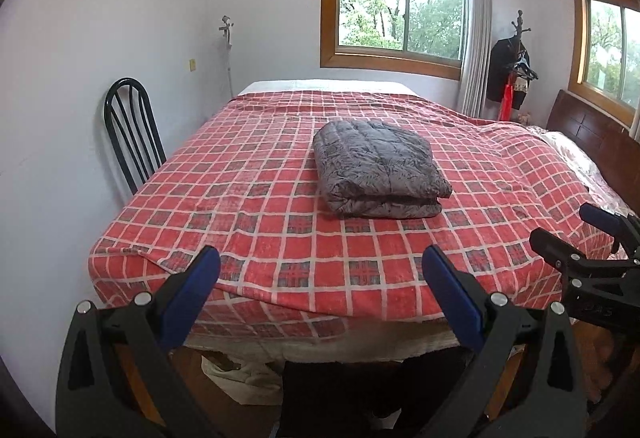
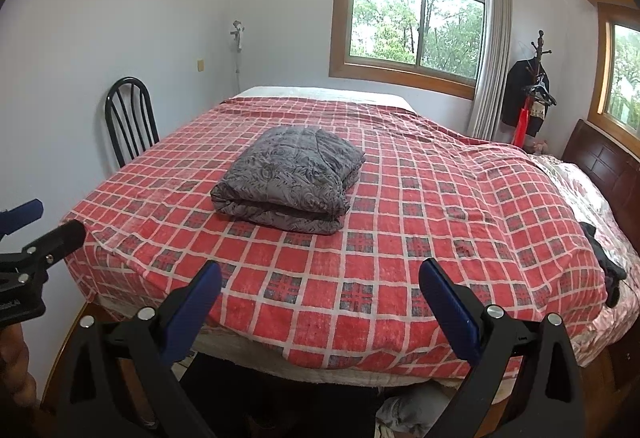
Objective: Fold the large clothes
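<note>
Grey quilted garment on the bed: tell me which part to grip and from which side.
Grip the near stacked edge of the folded grey quilted garment, coming from the foot of the red plaid bedspread. That edge faces both open tools and its layers show, so a pad can slide beneath; the top is broad and rounded.

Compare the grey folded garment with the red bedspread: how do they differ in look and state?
The garment is grey with a swirling, quilted pattern; the bedspread is red with white check lines and dark squares. The garment is folded into a thick, compact bundle; the bedspread lies spread flat, draping over the bed's near edge. The garment is far smaller and rests on the bedspread. Both are soft, patterned textiles.
</note>
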Tool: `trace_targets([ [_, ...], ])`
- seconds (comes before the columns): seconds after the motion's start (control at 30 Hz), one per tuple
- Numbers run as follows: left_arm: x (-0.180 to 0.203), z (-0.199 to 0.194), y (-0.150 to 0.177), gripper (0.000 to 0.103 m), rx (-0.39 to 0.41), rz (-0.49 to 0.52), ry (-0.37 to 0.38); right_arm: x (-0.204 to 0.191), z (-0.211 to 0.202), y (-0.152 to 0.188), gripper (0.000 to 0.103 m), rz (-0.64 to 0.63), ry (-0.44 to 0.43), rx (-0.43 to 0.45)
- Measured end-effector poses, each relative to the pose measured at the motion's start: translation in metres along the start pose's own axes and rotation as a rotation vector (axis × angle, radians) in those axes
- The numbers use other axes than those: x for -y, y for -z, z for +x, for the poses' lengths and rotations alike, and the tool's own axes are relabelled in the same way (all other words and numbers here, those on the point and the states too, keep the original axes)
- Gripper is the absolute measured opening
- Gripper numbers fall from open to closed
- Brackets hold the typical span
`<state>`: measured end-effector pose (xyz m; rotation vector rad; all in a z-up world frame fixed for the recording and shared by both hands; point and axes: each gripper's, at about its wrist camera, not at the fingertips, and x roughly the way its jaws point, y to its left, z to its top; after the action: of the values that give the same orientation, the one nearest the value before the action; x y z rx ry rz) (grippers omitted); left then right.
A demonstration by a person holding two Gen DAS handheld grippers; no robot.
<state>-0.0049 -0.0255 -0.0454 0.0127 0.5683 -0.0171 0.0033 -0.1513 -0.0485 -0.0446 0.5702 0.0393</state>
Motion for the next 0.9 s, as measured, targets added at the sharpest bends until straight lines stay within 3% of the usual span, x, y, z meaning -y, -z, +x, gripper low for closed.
trace_targets([
  [0.9,-0.003,0.0019,-0.0017,0.1,-0.008,0.0,-0.001,-0.0028,-0.0013,0.0,0.099,0.018,-0.003,-0.001],
])
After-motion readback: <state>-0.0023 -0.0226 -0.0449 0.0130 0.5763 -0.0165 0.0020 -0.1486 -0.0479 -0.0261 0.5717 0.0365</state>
